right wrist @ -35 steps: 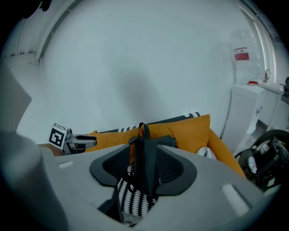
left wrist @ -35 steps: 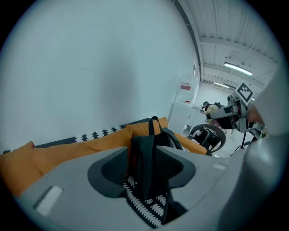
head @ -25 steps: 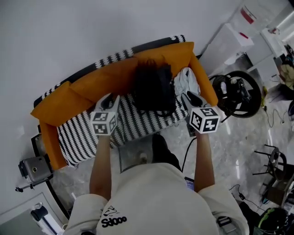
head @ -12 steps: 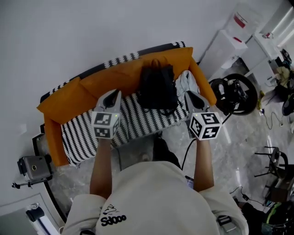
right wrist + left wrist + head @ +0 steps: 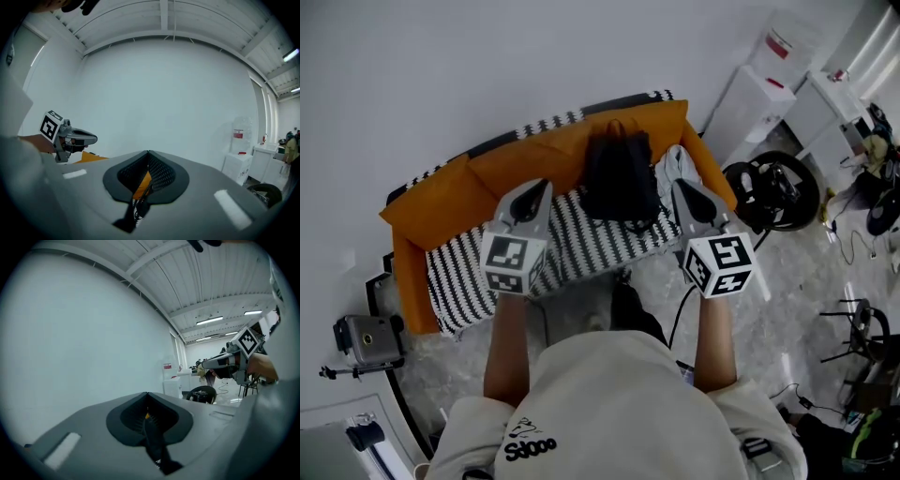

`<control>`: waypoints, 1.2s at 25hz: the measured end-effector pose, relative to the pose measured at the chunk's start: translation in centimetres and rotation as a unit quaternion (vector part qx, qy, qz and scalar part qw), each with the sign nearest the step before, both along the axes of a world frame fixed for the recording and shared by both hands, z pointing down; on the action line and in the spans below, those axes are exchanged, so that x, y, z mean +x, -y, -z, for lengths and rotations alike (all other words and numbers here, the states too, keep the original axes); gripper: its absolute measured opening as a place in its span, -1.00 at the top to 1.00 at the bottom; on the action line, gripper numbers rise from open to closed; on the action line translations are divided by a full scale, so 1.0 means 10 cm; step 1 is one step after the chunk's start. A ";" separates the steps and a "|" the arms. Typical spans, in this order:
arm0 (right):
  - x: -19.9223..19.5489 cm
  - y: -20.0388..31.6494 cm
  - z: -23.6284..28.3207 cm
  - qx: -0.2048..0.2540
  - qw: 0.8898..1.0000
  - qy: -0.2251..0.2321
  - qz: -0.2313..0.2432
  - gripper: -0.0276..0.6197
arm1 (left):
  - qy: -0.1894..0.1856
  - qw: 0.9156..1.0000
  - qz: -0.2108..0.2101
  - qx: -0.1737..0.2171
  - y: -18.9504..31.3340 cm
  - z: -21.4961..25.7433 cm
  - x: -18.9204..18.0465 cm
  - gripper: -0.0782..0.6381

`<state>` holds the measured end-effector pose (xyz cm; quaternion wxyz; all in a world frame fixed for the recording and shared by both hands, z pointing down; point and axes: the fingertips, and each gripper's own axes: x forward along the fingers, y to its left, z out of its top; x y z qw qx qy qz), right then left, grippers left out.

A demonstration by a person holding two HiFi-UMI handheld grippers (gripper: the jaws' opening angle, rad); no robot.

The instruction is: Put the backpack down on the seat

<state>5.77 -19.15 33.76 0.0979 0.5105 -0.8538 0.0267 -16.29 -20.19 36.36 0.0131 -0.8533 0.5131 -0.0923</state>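
Backpack (image 5: 621, 176), black and soft-sided, of matt fabric, with a small carry loop at the top and a dark strap curling out from the lower end. Sits on the black-and-white striped seat (image 5: 581, 246) of an orange sofa (image 5: 441, 202), right of the middle, back against the orange backrest. Just beside it on the right, a crumpled pale grey cloth (image 5: 677, 167). Long axis running from the seat's front edge up toward the backrest and the wall, with the loop end toward the wall and the strap end toward the person. Propped upright or leaning back rather than lying flat, as far as the head view tells.

Left hand-held gripper (image 5: 541, 187) closed, with jaws pressed together and nothing between them. Only a sliver of orange showing through the slot under the tips in the left gripper view. Right hand-held gripper (image 5: 679, 186) likewise closed and empty, with orange and stripes of the sofa glimpsed behind its jaws. Both held roughly level in front of the sofa, one on each side of the backpack and clear of it.

Against a second ago: jaws of both just been closing, on nothing. Both tips now farther out from the backpack's sides, earlier close beside them. Backpack unmoved on the seat. Sofa smaller in the head view, with more floor showing before it. Racing wheel (image 5: 772, 192) right of the sofa, as before.
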 end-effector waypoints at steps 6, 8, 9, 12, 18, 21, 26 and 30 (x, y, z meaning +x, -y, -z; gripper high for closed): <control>-0.09 -0.36 0.17 0.026 0.999 -0.022 0.022 0.91 | -0.004 1.000 0.002 0.025 -0.33 0.22 0.06 0.75; -0.11 -0.45 0.21 0.031 0.999 -0.022 0.028 0.91 | -0.002 0.999 0.002 0.036 -0.42 0.31 0.09 0.75; -0.12 -0.50 0.23 0.033 0.999 -0.021 0.030 0.91 | 0.000 0.999 0.002 0.041 -0.47 0.35 0.10 0.75; -0.12 -0.61 0.30 0.039 0.998 -0.022 0.035 0.91 | 0.005 0.998 0.000 0.055 -0.60 0.46 0.16 0.75; -0.08 -0.76 0.41 0.048 0.998 -0.028 0.041 0.91 | 0.010 0.997 -0.014 0.076 -0.80 0.65 0.32 0.75; -0.06 -0.81 0.43 0.053 0.997 -0.030 0.043 0.91 | 0.011 0.997 -0.014 0.078 -0.86 0.64 0.35 0.75; 0.01 -0.81 0.38 0.050 0.997 -0.032 0.041 0.91 | 0.002 0.997 -0.014 0.072 -0.87 0.60 0.38 0.75; 0.00 -0.80 0.35 0.048 0.997 -0.035 0.042 0.91 | 0.004 0.998 -0.011 0.067 -0.86 0.56 0.37 0.75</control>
